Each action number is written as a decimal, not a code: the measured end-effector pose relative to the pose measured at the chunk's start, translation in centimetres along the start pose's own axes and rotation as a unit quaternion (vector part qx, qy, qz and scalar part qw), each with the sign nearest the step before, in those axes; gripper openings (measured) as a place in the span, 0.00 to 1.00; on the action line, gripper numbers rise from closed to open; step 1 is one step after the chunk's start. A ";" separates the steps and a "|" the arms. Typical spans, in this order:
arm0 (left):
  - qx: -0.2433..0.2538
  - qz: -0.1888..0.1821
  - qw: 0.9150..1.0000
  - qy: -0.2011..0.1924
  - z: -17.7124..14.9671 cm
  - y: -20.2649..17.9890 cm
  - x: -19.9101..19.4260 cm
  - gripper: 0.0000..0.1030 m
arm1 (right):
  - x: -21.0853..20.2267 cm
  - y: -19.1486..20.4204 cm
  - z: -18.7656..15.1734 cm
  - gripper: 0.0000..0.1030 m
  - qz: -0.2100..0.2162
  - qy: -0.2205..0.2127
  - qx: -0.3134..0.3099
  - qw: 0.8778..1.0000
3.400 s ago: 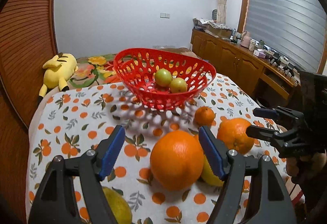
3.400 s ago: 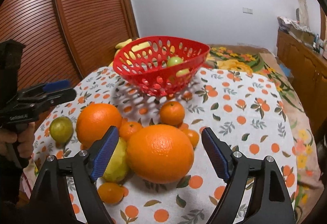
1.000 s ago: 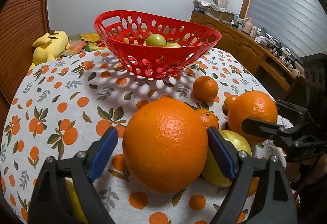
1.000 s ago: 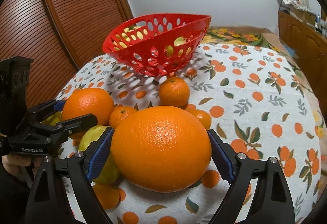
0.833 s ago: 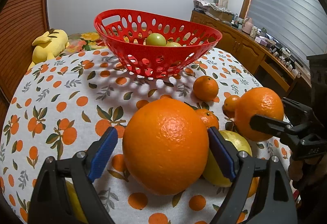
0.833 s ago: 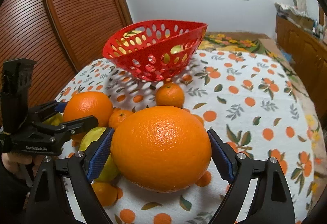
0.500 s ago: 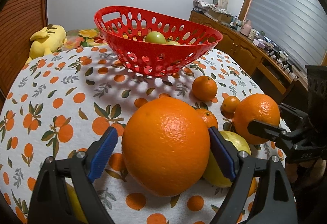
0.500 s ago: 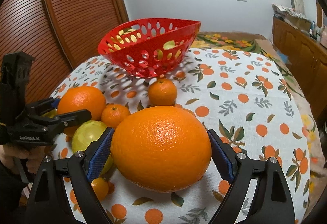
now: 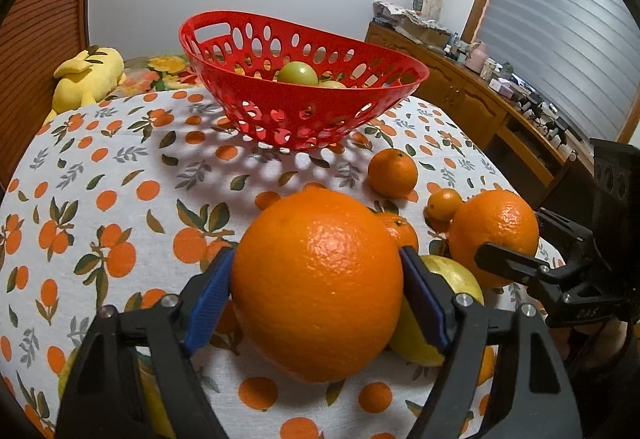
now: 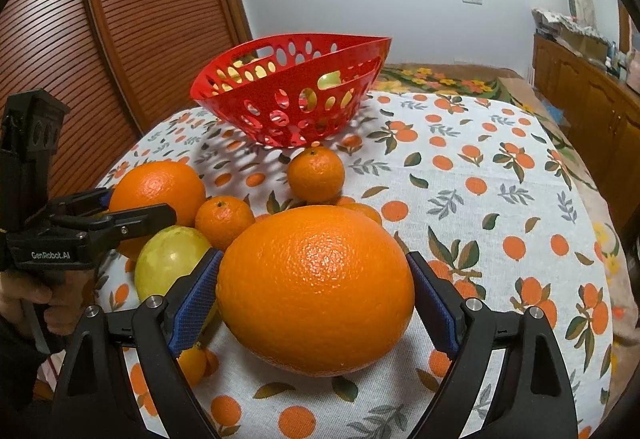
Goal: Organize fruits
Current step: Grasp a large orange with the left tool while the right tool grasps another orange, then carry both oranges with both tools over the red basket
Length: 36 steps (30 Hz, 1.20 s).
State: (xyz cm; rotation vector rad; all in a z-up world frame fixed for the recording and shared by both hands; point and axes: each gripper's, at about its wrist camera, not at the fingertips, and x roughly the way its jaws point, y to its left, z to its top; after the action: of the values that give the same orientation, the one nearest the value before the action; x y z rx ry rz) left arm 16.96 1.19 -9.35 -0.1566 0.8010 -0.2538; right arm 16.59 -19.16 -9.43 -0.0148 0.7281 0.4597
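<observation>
Two large oranges, two grips. Lower centre, left view: left hand-held gripper (image 9: pixel 318 293) closing, pads now touching its large orange (image 9: pixel 318 279), formerly loose. Right hand-held gripper (image 10: pixel 316 291) clamps another orange (image 10: pixel 316 289) above the bench (image 10: pixel 500 199). Basket (image 9: pixel 300 99), upper centre, comes next.
</observation>
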 end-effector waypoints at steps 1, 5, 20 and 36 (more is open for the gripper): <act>0.001 0.003 1.000 -0.001 0.0 -0.1 -0.1 0.77 | 0.0 0.0 0.0 0.89 0.001 0.000 0.001 1.000; -0.002 0.010 1.000 -0.002 -0.1 -0.2 -0.2 0.77 | 0.0 -0.2 -0.2 0.90 0.006 -0.002 0.003 1.000; 0.001 0.020 0.999 -0.029 0.6 -1.1 -2.7 0.76 | -0.2 -0.2 -0.2 0.89 0.004 0.004 0.005 1.000; 0.006 0.009 0.998 -0.067 3.8 -2.1 -5.6 0.76 | -2.6 -0.3 2.5 0.88 0.006 -0.013 -0.011 1.000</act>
State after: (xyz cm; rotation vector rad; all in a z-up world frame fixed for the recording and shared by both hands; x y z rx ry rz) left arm 15.63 0.94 -2.40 -0.1540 0.6674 -0.2289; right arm 16.63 -20.05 -5.88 -0.0242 0.6973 0.4774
